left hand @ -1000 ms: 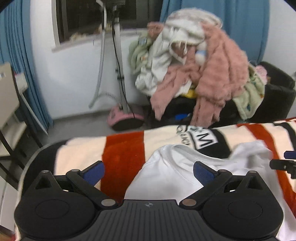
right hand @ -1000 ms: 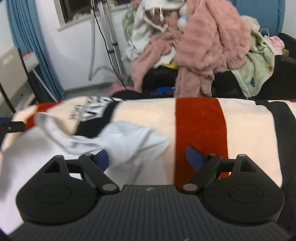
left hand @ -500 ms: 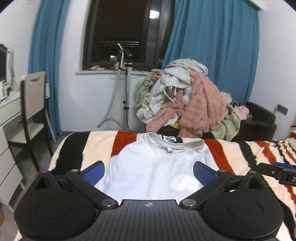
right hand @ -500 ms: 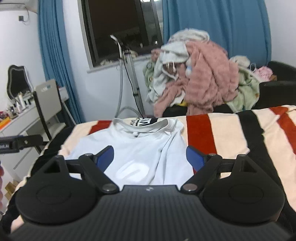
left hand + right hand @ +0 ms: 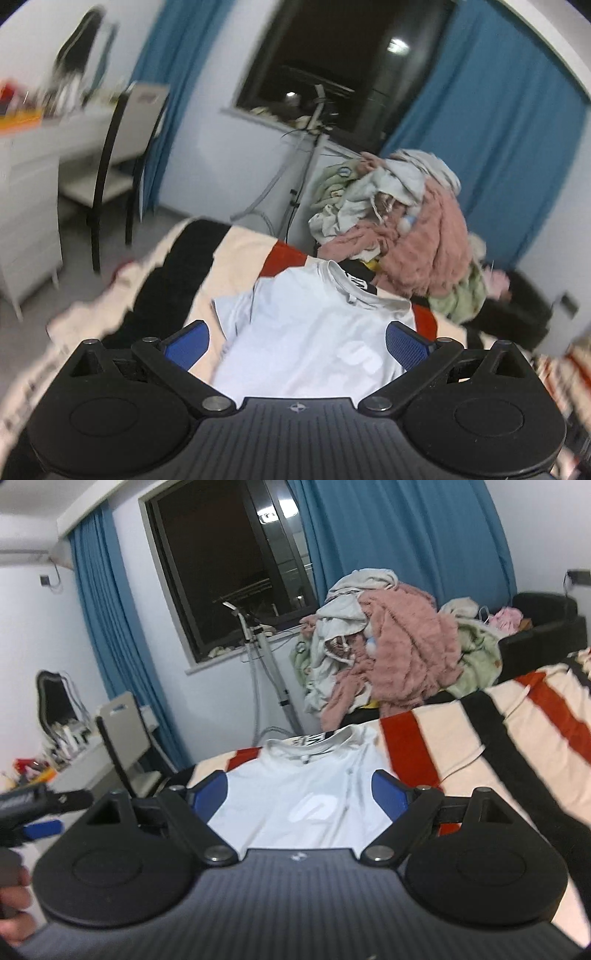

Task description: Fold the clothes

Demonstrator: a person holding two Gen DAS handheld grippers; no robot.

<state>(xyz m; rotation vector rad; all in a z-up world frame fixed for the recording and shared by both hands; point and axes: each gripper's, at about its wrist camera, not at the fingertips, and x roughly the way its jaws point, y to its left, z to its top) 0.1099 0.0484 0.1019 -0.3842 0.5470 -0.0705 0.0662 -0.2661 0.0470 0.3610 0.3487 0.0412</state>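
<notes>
A chair [image 5: 122, 716] stands at nine o'clock, blue curtains [image 5: 402, 535] hang at twelve, beside a dark window [image 5: 229, 561].

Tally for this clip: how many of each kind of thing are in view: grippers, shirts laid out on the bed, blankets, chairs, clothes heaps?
Grippers: 2, left gripper and right gripper, both open
White T-shirt spread on the bed: 1
Striped blanket: 1
Chair: 1
Clothes heap: 1
Total: 6
</notes>
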